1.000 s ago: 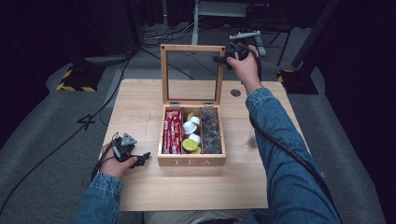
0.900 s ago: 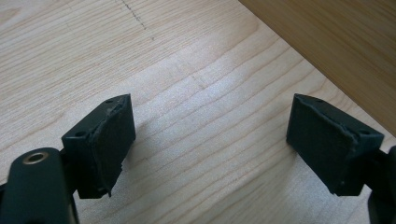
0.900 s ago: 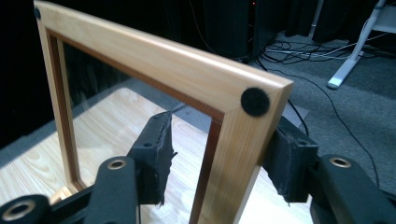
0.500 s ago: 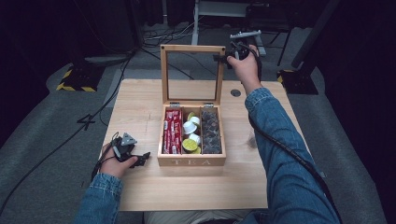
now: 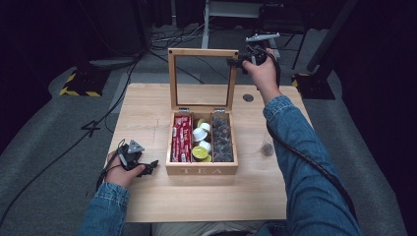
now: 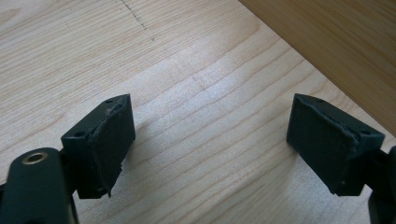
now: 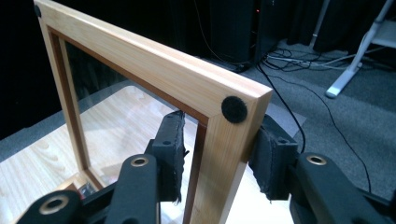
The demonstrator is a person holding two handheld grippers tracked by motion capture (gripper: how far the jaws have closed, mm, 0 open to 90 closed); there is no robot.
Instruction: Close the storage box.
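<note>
2 earlier glimpses, barely any difference; at most a slight shift of the right gripper (image 5: 235,62) along the upper right corner of the glass-paned lid (image 5: 200,51), with the lid upright on its hinges exactly as before; hence, as a judgement, either the very end of the opening swing or the start of a closing one, with nothing yet taken from the tea box (image 5: 201,170).

Seen along the right gripper (image 7: 219,149): narrowed onto the lid (image 7: 140,56), 1 pad on each face of the wooden frame just below the black felt bumper (image 7: 234,109); grip apparently firm, though a sliver of gap at the inner pad cannot be ruled out.

Low at the near left of the table (image 5: 147,103), beside the box's front corner: left gripper (image 5: 150,166), spread wide and holding nothing; bare wood between the pads in the left gripper view (image 6: 210,140), box wall (image 6: 336,42) just beyond.

At the table's middle: tea box, with 3 compartments; red sachets (image 5: 181,140) at left, white pods (image 5: 200,133) and a lime-green one (image 5: 199,152) in the middle, dark packets (image 5: 222,140) at right.

Hard to make out: printing on the sachets; exact pod count; hinges mostly hidden behind the lid's lower rail; lower parts of the lid cut off in the right gripper view; small round mark on the table near the right sleeve unidentifiable.
</note>
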